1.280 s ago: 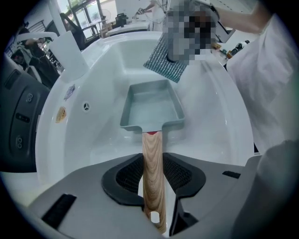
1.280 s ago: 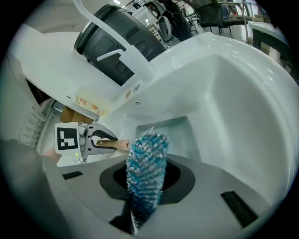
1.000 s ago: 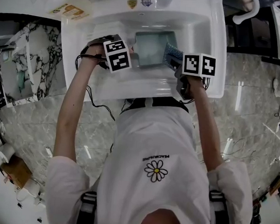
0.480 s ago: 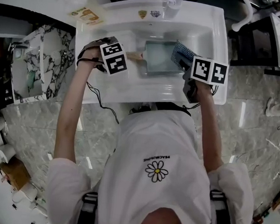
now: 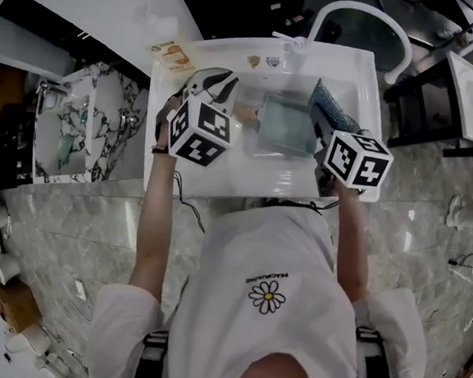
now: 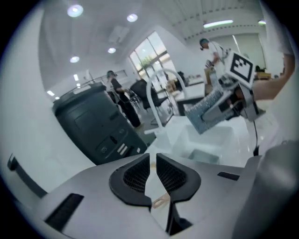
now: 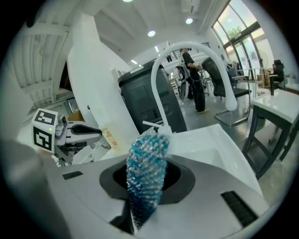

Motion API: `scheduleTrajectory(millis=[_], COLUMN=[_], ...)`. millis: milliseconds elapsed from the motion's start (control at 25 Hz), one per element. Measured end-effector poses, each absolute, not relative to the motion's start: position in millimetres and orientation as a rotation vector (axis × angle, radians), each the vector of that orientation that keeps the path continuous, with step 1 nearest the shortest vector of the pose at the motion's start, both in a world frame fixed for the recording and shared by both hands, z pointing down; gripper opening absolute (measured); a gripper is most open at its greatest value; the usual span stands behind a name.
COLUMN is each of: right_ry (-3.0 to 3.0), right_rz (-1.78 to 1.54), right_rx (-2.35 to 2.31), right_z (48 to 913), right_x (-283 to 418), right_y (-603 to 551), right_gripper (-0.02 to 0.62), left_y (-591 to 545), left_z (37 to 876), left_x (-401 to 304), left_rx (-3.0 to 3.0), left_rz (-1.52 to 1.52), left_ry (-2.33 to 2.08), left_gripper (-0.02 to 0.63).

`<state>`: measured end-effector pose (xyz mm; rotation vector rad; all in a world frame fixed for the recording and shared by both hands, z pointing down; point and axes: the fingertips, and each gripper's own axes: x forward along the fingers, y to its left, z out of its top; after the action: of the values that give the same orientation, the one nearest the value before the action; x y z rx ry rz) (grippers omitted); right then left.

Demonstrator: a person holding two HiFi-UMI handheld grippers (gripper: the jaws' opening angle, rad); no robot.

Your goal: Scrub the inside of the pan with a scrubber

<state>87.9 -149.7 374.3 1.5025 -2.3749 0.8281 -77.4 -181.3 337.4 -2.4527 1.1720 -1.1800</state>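
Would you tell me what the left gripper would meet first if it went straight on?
Probably the sink's white rim by the faucet, though depth is unclear. The left gripper's jaws have just been closing on nothing.

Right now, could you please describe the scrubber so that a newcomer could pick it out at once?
Find the white sink with the arched faucet. Over its right side the right hand-held gripper is shut on the scrubber. It is a blue, glittery mesh pad, unlike the pale square pan lying in the basin.
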Motion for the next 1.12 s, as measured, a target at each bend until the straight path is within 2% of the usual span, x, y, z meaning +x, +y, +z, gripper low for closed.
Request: scheduleTrajectory(millis=[240,400,720,1120], right_ry=[-2.411,-2.408,-2.356,-2.373], right_rz=[0.598,0.48,0.312,0.294], right_rx=[1.628,1.711,1.75,1.749], right_z=[346,338,341,338], right_x=[83,81,77,76], right_y=[-135,-125,-114,-110], right_gripper=[0.057,0.057,0.057,0.057], left_y=[-149,-124,-108,-111], left_z=[276,267,294,294], left_x=[-68,-69,-63,-69], left_rx=[-2.494,-2.528,-2.56,-2.539], left_rz=[-0.531,-0.227,-0.209,-0.236], left_ry=[1.648,1.82,1.868,1.872], left_gripper=[0.026,0.018,0.017,0.017])
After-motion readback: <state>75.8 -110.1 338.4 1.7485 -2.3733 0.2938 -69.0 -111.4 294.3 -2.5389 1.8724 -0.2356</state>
